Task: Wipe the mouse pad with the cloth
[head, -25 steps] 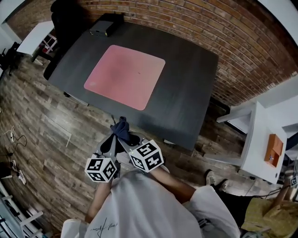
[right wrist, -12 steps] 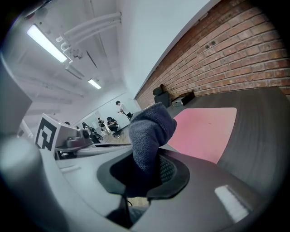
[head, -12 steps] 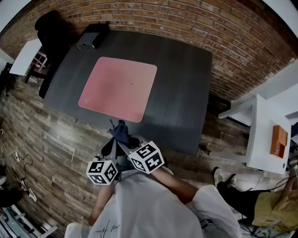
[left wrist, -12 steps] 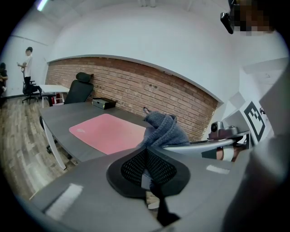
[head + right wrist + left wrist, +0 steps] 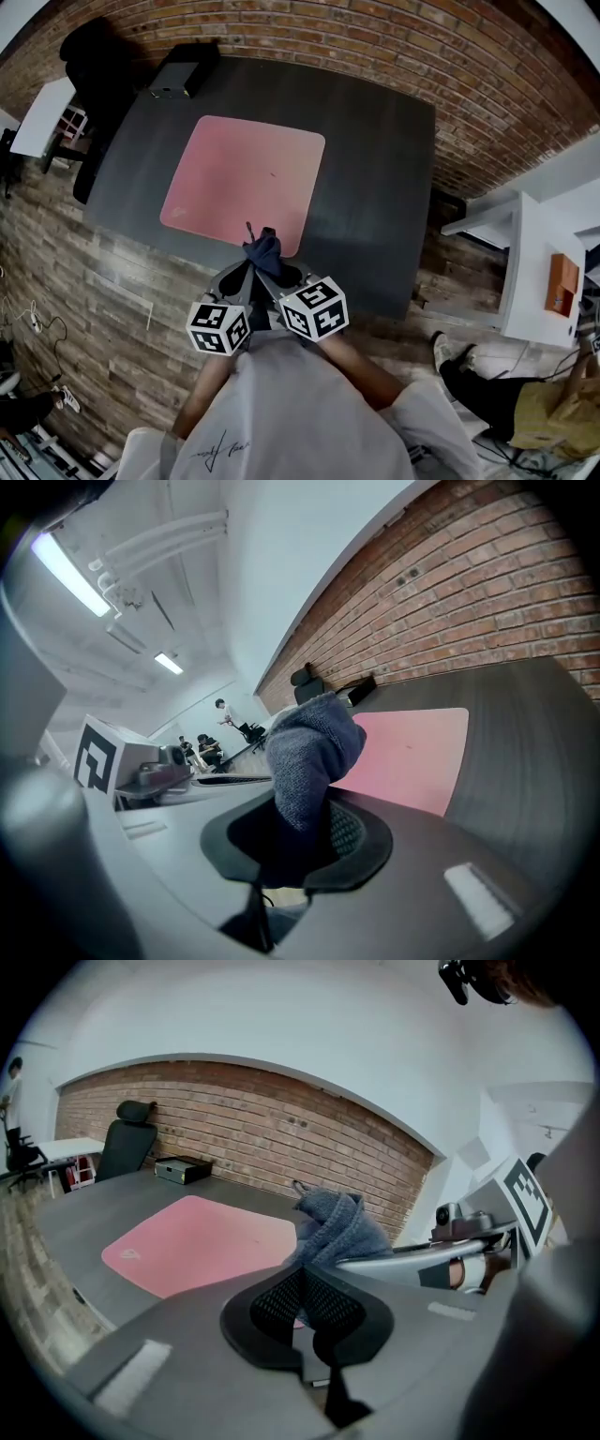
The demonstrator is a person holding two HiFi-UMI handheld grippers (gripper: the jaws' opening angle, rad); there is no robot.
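Grey-blue terry: cloth, one, bunched into an upright wad.

Holder: right gripper, jaws clamped on the wad's lower half, with the upper half standing free above the pads.

Companion tool: left gripper, jaws pressed together. The cloth rises just beyond their tips. Whether a fold is nipped between them cannot be made out.

Position of the pair: both are held close side by side in front of the person's chest, with the marker cubes towards the body and the tips pointing at the table. The cloth hangs in the air at the table's near edge and is not yet on any surface.

Task item: mouse pad, pink, roughly square with rounded corners, lying flat and bare on the dark table.

Bearing from the tool: from above, the cloth shows against the pad's near edge, close to its near right corner. Nearly all the pad spreads forward and to the person's left. The left gripper stands on the pad's side, yet the right one has the sure grip on the cloth.

Judgement: wiping has not begun. The coming move appears to call for lowering the wad forward onto that near corner, then stroking away and leftward across the sheet.

Surroundings: black box at the table's far left corner, well apart from the pad. Black chair beyond it. Brick wall along the far side. Wood-plank floor below.
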